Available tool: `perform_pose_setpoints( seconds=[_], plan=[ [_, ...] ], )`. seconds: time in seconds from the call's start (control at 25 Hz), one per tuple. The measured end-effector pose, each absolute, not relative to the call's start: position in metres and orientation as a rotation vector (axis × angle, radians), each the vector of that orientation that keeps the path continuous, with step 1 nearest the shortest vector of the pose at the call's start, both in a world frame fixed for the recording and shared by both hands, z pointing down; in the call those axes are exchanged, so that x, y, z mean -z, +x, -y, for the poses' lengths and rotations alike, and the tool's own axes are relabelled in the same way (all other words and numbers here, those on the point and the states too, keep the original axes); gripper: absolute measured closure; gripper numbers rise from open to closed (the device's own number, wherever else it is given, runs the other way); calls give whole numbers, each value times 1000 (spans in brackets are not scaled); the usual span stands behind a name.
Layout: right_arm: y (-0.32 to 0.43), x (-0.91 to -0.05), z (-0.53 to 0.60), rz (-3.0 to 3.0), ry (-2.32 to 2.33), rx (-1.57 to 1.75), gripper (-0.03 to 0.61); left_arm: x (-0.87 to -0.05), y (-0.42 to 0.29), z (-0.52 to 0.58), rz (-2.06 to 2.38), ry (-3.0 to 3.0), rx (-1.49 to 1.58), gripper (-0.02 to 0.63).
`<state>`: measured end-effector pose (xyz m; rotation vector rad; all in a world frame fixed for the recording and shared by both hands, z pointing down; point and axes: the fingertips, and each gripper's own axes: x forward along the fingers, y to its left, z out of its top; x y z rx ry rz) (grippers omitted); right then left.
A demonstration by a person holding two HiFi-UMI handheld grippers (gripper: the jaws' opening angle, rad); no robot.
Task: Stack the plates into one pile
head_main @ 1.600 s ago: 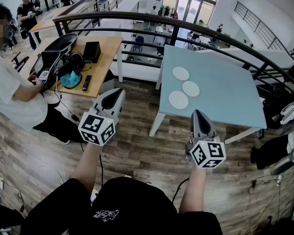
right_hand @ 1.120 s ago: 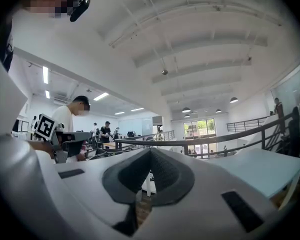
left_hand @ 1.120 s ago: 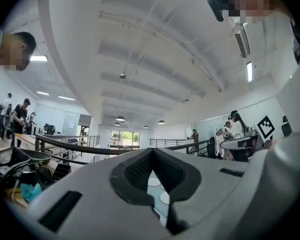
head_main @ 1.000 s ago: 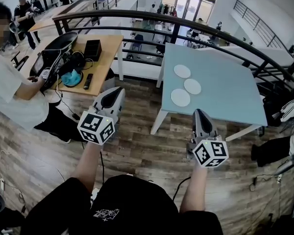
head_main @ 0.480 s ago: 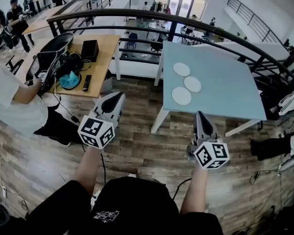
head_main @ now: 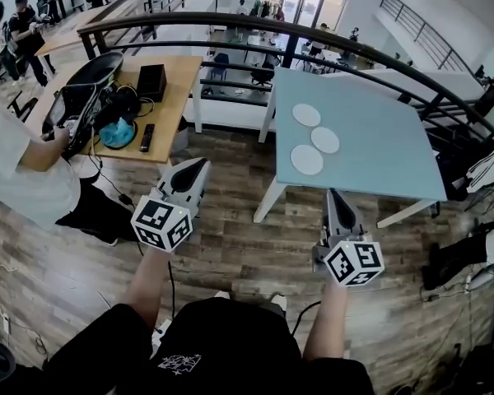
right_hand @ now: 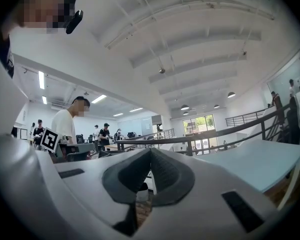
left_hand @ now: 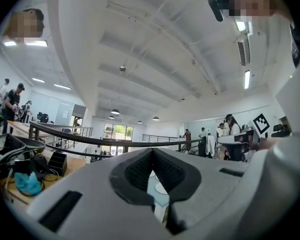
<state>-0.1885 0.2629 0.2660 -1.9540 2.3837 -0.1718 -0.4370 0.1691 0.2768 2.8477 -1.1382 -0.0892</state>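
Left gripper [head_main: 196,167], right gripper [head_main: 333,196] pressed together, empty, near blue table [head_main: 379,151]; I see three plates [head_main: 307,160] unstacked on it; shirt print [head_main: 179,360] unreadable.

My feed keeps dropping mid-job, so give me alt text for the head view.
Three white plates lie side by side, unstacked, on the left part of a light blue table. The left tool and right tool, both shut and empty, are held over the wooden floor, short of the table.
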Motion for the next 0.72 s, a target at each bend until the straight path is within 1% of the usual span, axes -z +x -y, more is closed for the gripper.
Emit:
perform_pose_setpoints(
  seconds=[0.24, 0.72],
  plan=[
    [-169, -267, -268, -2393, -1938, 175, 572, -278, -419, -175, 1151, 2851, 83, 606],
    [-83, -273, -266, -2442, -1876, 209, 572, -287, -345, -187, 1230, 2803, 39, 606]
  ],
)
